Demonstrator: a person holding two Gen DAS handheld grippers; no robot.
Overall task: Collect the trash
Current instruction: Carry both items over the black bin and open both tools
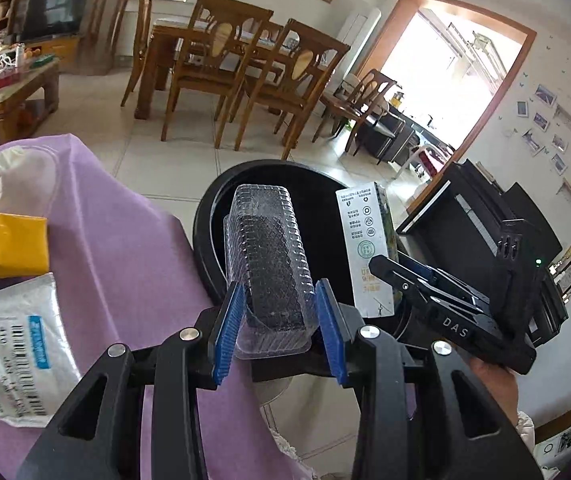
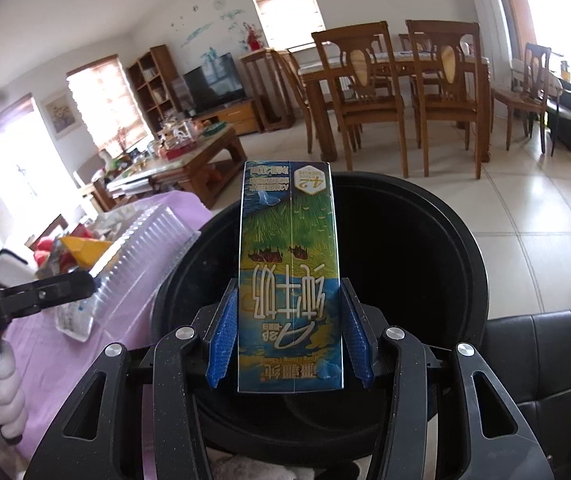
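Clear ribbed tray (image 1: 269, 264), blue-green carton (image 2: 290, 280)

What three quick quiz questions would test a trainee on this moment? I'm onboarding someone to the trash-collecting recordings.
1. True or false: the left gripper holds a clear plastic tray.
2. What does the right gripper grip? A) a yellow packet B) a milk carton C) a white pouch
3. Fill in: both held items hang over the black ____.

Key
1. True; its blue pads clamp the tray's sides.
2. B, the milk carton, its print upside down in the right wrist view.
3. Bin. A yellow packet and a white pouch lie on the purple cloth.
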